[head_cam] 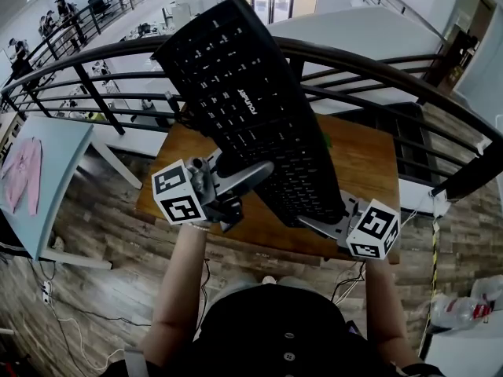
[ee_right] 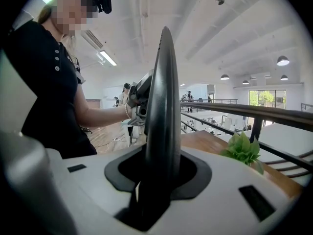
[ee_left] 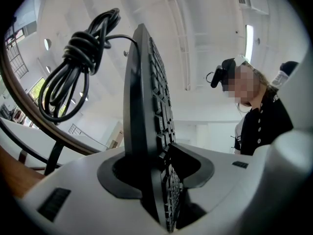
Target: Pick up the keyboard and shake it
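A black keyboard (head_cam: 244,100) is held in the air above the wooden table (head_cam: 365,163), tilted with its keys toward me and its far end raised. My left gripper (head_cam: 251,171) is shut on the keyboard's left long edge near the lower end. My right gripper (head_cam: 318,225) is shut on its lower right corner. In the left gripper view the keyboard (ee_left: 146,106) stands edge-on between the jaws of the left gripper (ee_left: 156,165), and its bundled cable (ee_left: 78,58) hangs at the far end. In the right gripper view the keyboard (ee_right: 164,92) is edge-on in the right gripper (ee_right: 156,175).
A dark curved railing (head_cam: 377,69) runs behind the table, with a drop to a lower floor beyond. A small green plant (ee_right: 242,148) sits on the table's far side. A light blue table (head_cam: 55,144) with a pink garment (head_cam: 23,171) stands to the left.
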### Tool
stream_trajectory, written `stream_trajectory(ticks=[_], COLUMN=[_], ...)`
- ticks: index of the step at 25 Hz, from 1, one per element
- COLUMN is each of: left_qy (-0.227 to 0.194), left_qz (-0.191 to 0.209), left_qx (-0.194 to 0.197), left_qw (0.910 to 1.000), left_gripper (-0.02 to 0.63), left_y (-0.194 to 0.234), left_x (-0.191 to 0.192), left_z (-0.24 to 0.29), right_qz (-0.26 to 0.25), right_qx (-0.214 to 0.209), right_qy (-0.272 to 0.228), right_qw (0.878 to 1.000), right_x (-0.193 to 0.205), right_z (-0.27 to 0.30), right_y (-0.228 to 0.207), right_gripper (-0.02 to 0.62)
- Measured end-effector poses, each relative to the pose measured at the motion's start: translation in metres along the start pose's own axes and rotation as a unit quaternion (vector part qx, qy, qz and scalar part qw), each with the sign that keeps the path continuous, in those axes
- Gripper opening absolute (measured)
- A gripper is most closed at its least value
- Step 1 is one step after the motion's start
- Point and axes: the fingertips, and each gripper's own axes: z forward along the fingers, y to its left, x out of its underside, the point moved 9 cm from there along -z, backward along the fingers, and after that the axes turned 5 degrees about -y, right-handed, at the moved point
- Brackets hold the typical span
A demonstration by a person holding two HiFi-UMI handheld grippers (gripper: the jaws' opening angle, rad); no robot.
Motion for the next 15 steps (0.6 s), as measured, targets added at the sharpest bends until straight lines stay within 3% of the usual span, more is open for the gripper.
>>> stream_trajectory(ticks=[9, 15], left_qy=[0.042, 0.072], left_qz=[0.065, 0.126], left_qx=[-0.033, -0.058], left_qw=[0.9965, 0.9876], left_gripper=[0.19, 0.193], left_y=[-0.013, -0.03], left_x=[-0.017, -0.034], left_z=[0.011, 0.008], right_qz=[0.036, 0.048], right_qx=[-0.049, -0.094], right_qy=[-0.074, -0.138], right_qw=[0.995, 0.985], right_x=[0.008, 0.01], right_z=[0.017, 0.041], right_y=[-0.007, 0.001], right_gripper=[0.146, 0.146])
